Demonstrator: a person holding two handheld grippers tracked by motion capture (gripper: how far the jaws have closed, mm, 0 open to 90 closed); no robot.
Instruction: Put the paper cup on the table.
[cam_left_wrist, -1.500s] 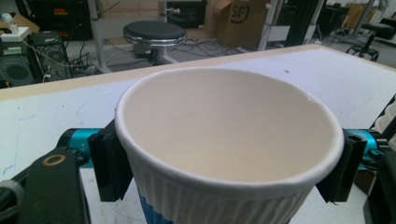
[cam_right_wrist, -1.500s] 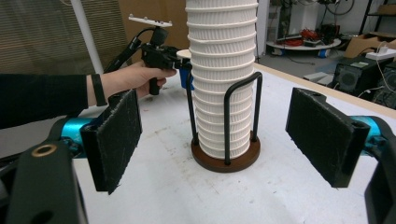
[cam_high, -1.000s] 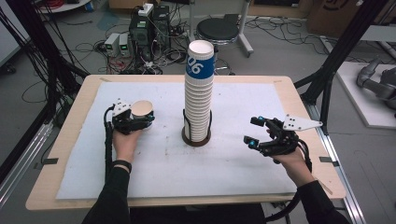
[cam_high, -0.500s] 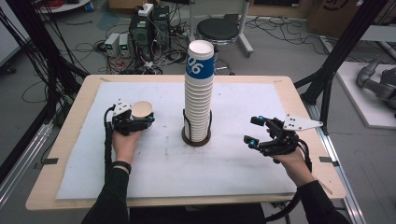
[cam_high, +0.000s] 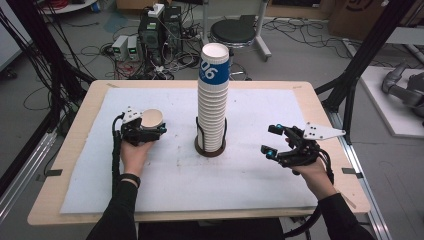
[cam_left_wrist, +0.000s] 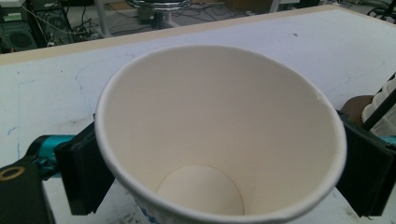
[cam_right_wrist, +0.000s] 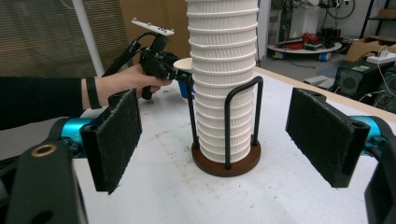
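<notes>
A single paper cup (cam_high: 152, 119) is seen standing upright on the white mat (cam_high: 165, 180), left of the middle of the table (cam_high: 80, 120), between the jaws of the left gripper (cam_high: 148, 131). In the left gripper view the cup (cam_left_wrist: 219, 135) is looked into from above, its round base being visible at the bottom; 1 black pad (cam_left_wrist: 84, 172) is placed at each side of its wall, very close to it, and the jaws have just been opening, so the cup is no longer squeezed; whether the pads still graze the wall cannot be told. The tall stack of cups (cam_high: 213, 100) is held in a wire holder with a brown base (cam_high: 209, 149) at the middle of the mat, just to the right of the single cup and apart from it. The right gripper (cam_high: 274, 141) is held well to the right of the stack, with its jaws spread and nothing between them; in the right gripper view the stack (cam_right_wrist: 223, 79) is framed between the 2 pads without being touched.
</notes>
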